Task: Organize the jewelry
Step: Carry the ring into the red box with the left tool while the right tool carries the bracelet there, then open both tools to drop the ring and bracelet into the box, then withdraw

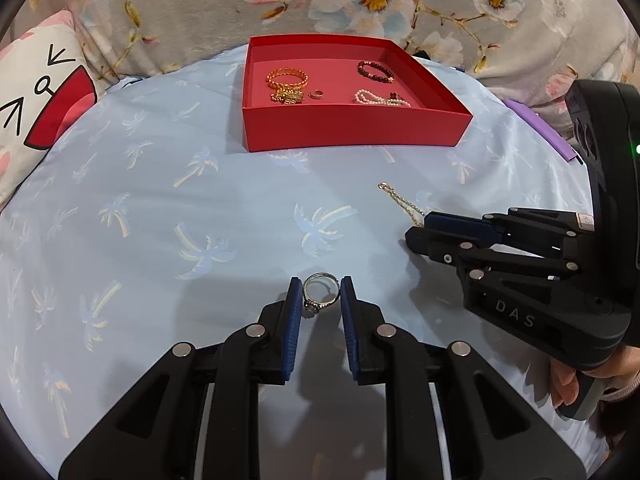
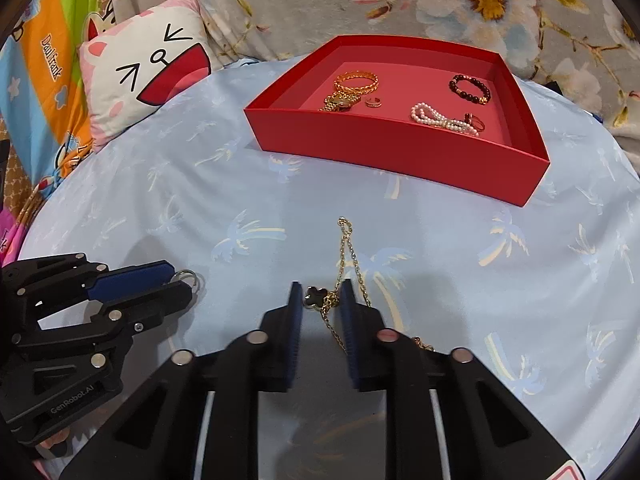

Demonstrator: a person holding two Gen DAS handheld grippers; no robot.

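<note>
On the left a white cartoon pillow (image 2: 152, 76) lies at the edge of the light blue sheet (image 1: 160, 208) with little palm trees on it; the left tool (image 1: 320, 292) has its blue pads pinching a silver ring (image 1: 319, 290), with the ring's little stone on the near side, just over the sheet; in the middle, farther back, sits the red box (image 1: 352, 126), and inside it, from left to right, are a gold bangle (image 1: 287, 77) with a gold chain heap just in front of it, a small ring (image 1: 317, 95), a string of white pearls (image 1: 380, 98) and a dark bead bracelet (image 1: 375, 71); to the right the right tool (image 2: 320, 296) is pressed close around a dark clover charm (image 2: 315, 297) on a thin gold chain (image 2: 347, 248), and the chain trails out ahead on the sheet toward the box; a hand (image 1: 568, 388) grips that tool's handle at the far right.
</note>
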